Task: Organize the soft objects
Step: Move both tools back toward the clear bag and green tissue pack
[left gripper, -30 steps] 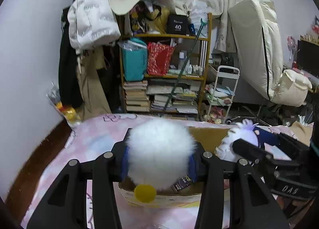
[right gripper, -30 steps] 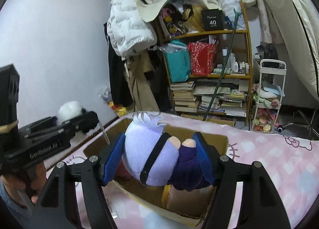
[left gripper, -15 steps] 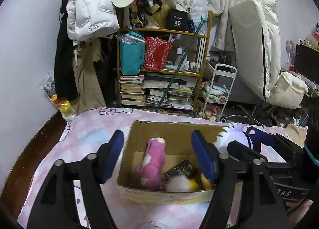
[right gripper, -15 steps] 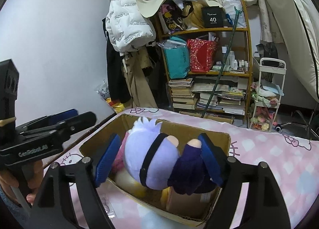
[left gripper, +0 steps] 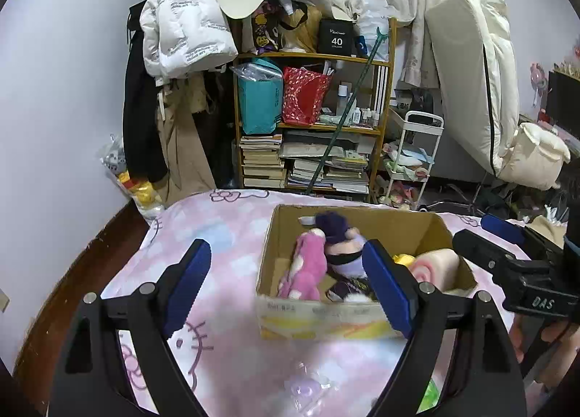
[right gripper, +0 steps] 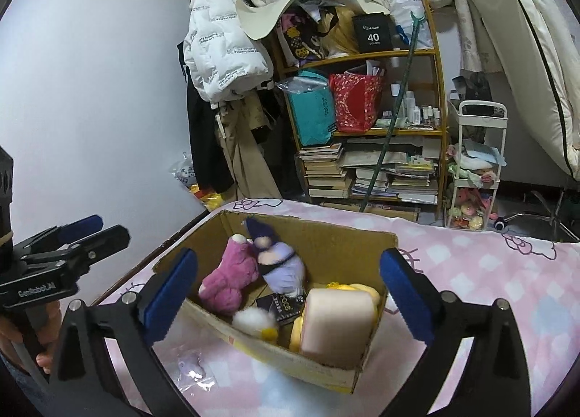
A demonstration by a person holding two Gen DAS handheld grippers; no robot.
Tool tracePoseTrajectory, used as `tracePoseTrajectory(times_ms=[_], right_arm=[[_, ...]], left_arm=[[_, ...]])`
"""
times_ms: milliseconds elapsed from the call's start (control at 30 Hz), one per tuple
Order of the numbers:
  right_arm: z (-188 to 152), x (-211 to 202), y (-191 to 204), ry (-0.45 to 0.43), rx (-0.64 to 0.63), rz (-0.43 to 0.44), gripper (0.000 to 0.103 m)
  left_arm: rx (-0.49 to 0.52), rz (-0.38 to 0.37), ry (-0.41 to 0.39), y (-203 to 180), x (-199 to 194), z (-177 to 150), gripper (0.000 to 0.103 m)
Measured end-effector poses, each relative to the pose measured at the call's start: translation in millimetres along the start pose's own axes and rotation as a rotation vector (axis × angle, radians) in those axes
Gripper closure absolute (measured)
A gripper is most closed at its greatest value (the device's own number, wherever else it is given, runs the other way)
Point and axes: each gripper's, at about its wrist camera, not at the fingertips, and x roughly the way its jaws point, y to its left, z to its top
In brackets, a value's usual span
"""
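Cardboard box (right gripper: 290, 355) on the pink bedspread (left gripper: 224, 235) holds the plush toys (right gripper: 250, 272), dead ahead of the right gripper (right gripper: 290, 293); the left gripper (left gripper: 286, 290) sits off its left edge. Both gape, empty.

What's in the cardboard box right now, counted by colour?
In the cardboard box:
Pink: 2, the pink plush and the pale pink cushion
Purple: 1, the purple-haired doll
White: 1, the white fluffy ball
Yellow: 1, the yellow plush
Total: 5 soft items. Both tongs are open and empty.
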Motion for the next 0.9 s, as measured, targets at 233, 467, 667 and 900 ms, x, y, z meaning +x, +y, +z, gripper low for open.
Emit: tracePoseTrajectory(times_ms=[233,467,667,900], right_arm=[[-1.4,-27.5,10.1,0.003,-0.034,-0.021,0.000],[-10.1,-48.5,18.1,0.030,-0.029,-0.023,0.000],[-27.6,-59.5,23.6,0.080,-0.020,-0.023,0.000],[-52.8,-56.1,19.7,0.183,-0.006,-0.014,0.000]], left_arm=[[0.078,0.041,0.010,-2.9,-29.5,-9.5,0.014],[0.089,0.040,0.080,-3.1,-38.2,-23.8,0.014],[0.099,0.029,0.137,-3.7,-38.6,-36.8,0.014],[0.171,-0.008,0.193,-6.5,-31.7,-52.9,0.014]])
